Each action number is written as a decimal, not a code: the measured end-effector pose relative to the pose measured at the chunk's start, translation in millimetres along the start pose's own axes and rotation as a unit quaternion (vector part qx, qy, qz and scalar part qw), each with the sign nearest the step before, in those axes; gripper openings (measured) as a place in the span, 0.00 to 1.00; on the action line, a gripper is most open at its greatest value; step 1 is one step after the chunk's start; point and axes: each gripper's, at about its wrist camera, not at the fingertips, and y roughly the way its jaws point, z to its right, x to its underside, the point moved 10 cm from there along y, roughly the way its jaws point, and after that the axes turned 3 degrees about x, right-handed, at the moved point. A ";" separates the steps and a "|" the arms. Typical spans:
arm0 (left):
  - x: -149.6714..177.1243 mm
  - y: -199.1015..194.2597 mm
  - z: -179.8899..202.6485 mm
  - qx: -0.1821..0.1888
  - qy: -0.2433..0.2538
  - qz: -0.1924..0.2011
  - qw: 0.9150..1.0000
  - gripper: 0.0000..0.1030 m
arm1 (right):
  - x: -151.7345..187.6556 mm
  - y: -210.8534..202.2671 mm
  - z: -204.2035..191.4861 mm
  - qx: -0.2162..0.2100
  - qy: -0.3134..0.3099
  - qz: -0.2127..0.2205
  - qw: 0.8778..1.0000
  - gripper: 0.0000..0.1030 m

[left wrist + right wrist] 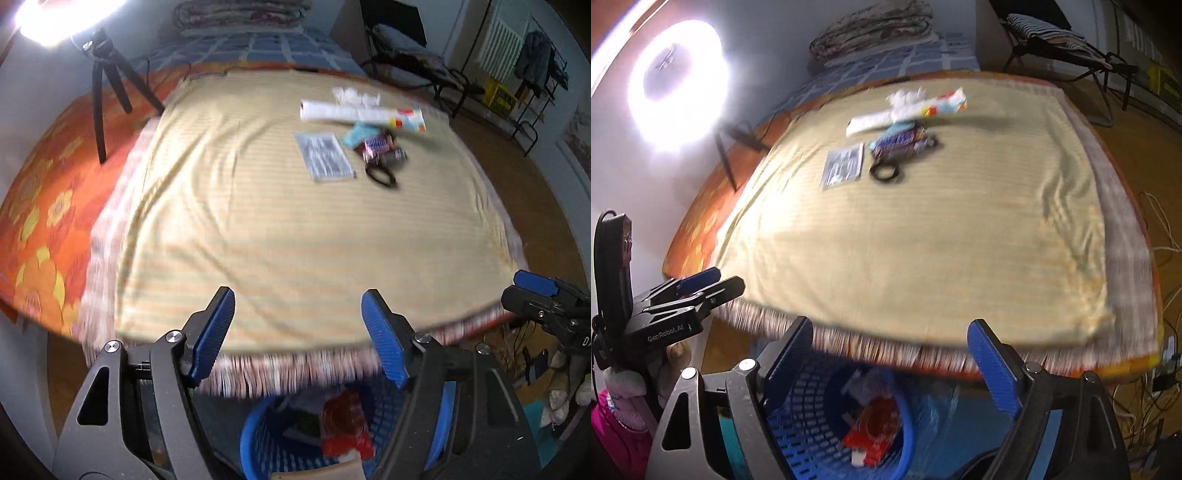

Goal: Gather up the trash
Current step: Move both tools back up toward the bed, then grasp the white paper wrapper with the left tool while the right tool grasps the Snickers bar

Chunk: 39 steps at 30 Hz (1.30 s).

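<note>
Both your left gripper [298,334] and right gripper [892,363] are spread apart, holding nothing. The long white crinkly plastic wrapper [360,113] lies upper right of centre: light, limp, slippery, so pinch its middle.

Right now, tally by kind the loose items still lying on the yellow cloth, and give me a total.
Long white printed wrapper: 1
Clear crumpled plastic: 1
Flat grey printed packet: 1
Teal wrapper: 1
Purple snack wrapper: 1
Black ring: 1
Total: 6, though blur could hide more in the pile.
</note>
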 end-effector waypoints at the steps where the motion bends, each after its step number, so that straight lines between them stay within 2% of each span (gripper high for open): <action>1: -9.9 0.8 -1.2 -0.003 0.003 0.006 1.000 0.71 | -8.9 0.6 3.1 0.000 0.003 0.004 1.000 0.85; 8: -56.9 9.7 -9.0 -0.023 0.013 0.021 0.999 0.73 | -55.5 9.1 12.4 0.003 0.009 0.023 1.000 0.85; 14: -82.3 33.4 -5.9 -0.025 0.028 0.003 0.999 0.80 | -85.7 23.4 21.6 -0.003 0.030 0.022 0.999 0.89; 18: -91.1 53.6 -2.0 -0.014 0.024 -0.014 1.000 0.81 | -103.4 33.5 30.7 -0.004 0.047 0.025 0.999 0.90; 25: -101.8 86.5 8.7 0.009 0.019 -0.037 0.999 0.81 | -126.5 63.3 34.2 -0.049 0.112 -0.001 0.993 0.89; 30: -110.3 106.0 14.6 0.011 0.021 -0.044 0.999 0.81 | -136.4 93.5 30.8 -0.077 0.163 -0.029 0.983 0.89; 39: -120.9 134.3 24.9 -0.006 0.044 -0.056 0.997 0.81 | -158.1 127.9 24.7 -0.062 0.189 -0.038 0.979 0.86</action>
